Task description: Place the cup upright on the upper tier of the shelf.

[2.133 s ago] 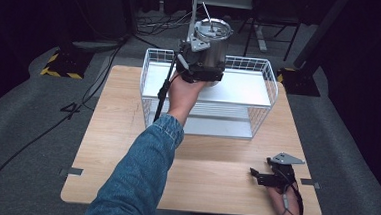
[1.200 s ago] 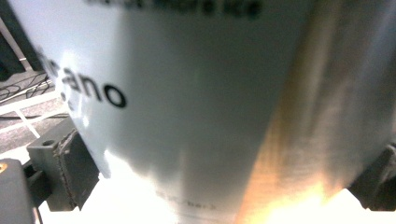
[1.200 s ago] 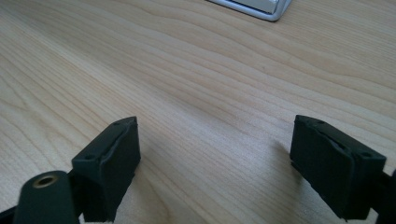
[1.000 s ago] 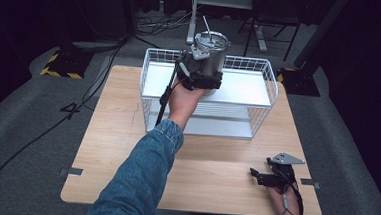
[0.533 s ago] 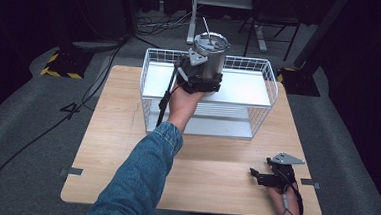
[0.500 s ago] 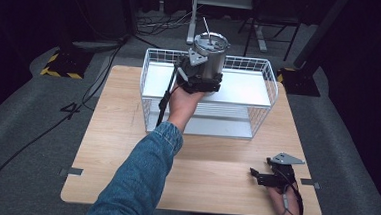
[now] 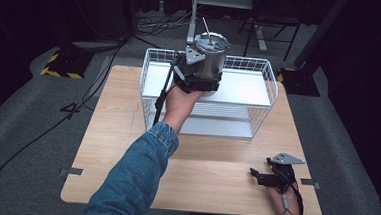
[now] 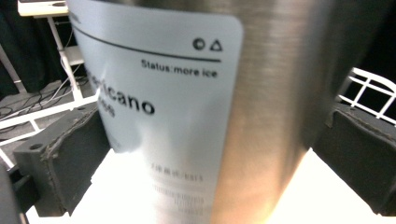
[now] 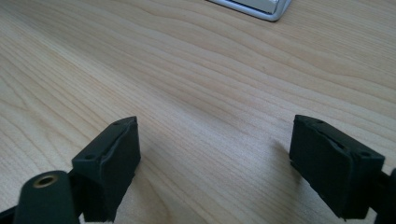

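High view: my left gripper (image 7: 200, 78) clamps the brushed steel cup (image 7: 210, 56) with a straw, upper centre of frame, over the white wire basket (image 7: 267, 87). I'd lower it straight and level so the base clears the rim.

Left gripper view: jaws squeeze both sides of the cup (image 8: 261, 112); the grey label reads "Status: more ice".

Right gripper view: right gripper (image 9: 215, 163) wide open, empty, low over the light wooden table (image 9: 187, 60).

We see our right gripper (image 9: 212, 163) with its two black jaws spread wide over bare wooden table (image 9: 196, 79), a pale tray corner (image 9: 254, 9) far ahead of them.
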The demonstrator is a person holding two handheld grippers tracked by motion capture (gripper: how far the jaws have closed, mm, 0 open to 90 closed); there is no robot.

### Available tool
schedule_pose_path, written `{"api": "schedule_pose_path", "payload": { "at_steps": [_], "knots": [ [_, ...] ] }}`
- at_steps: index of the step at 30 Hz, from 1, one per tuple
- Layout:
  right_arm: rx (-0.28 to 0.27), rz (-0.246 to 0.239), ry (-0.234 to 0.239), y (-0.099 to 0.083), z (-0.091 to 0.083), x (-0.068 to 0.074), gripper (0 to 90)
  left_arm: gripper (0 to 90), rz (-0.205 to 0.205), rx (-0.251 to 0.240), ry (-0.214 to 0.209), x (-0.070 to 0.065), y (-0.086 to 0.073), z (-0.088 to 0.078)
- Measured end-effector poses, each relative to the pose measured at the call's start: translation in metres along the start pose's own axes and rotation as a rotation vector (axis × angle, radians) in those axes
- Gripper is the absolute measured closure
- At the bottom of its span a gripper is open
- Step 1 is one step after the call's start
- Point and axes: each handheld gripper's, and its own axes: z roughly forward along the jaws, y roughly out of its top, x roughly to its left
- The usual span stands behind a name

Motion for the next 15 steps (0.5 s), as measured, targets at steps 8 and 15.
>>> {"api": "schedule_pose_path", "payload": {
  "at_steps": [8, 15],
  "knots": [
    [0.0, 0.001, 0.004, 0.001, 0.001, 0.0, 16.7, 0.0, 0.023, -0.012, -0.007, -0.005, 0.003, -0.029],
    [0.004, -0.008, 0.012, 0.003, 0.003, 0.0, 16.1, 0.0, 0.074, -0.025, -0.014, -0.013, 0.002, -0.061]
  ]
}}
